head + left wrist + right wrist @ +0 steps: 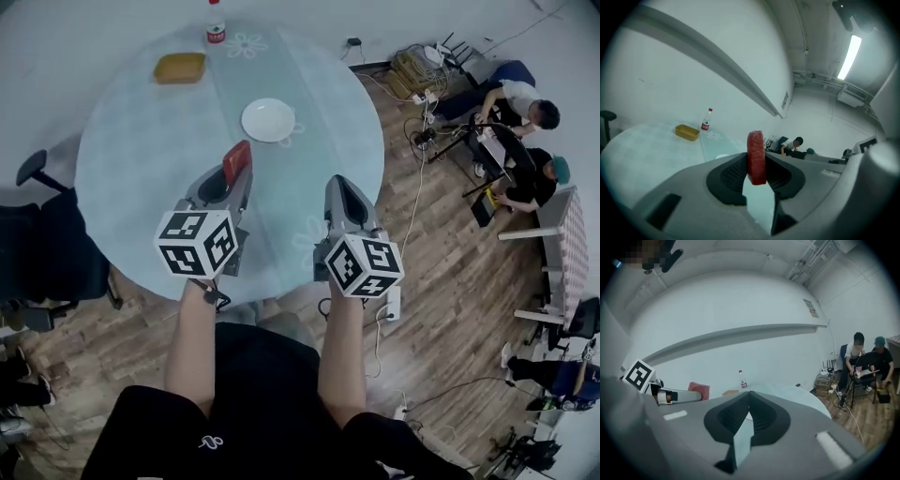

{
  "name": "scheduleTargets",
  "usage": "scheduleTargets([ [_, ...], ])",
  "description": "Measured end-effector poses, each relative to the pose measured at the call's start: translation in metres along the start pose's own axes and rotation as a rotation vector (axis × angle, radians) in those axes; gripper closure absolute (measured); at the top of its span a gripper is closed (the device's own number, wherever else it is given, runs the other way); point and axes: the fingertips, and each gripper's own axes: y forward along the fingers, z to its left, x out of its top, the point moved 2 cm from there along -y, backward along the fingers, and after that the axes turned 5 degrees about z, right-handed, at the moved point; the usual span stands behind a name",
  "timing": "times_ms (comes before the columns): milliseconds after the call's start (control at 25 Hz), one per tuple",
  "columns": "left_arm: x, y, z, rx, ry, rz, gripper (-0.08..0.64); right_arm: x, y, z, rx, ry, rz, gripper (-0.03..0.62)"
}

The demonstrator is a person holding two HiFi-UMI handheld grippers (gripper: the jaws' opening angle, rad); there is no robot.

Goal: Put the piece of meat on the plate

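Pickup is judged complete. The left gripper [228, 180] has its jaws clamped on the piece of meat [756, 157], held on edge above the surface [131, 159], on the near side of the plate [268, 120]. The plate is bare. The right gripper [749, 397], also on the near side of the plate, has its jaws together on nothing. Outstanding: carry the meat over the plate, lower it, release it.
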Motion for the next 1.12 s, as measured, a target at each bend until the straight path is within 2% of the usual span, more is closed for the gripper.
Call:
scheduleTargets([
  [200, -0.044, 0.046, 0.029, -0.030, -0.117, 0.109, 0.469, -0.033, 0.031, -0.026, -0.053, 0.000, 0.120, 0.586],
  [520, -0.088, 0.114, 0.064, -0.069, -0.233, 0.260, 0.468, -0.056, 0.074, -0.047, -0.041, -0.037, 0.261, 0.586],
  [720, -0.092, 0.188, 0.097, -0.122, -0.269, 0.341, 0.468, -0.056, 0.094, -0.057, -0.040, -0.065, 0.302, 0.586],
  [920, -0.091, 0.263, 0.131, -0.142, -0.312, 0.433, 0.468, -0.068, 0.109, -0.075, -0.053, -0.056, 0.346, 0.586],
  [1120, -0.103, 0.298, 0.138, -0.152, -0.363, 0.494, 0.466, -0.087, 0.103, -0.100, -0.086, -0.022, 0.386, 0.586],
])
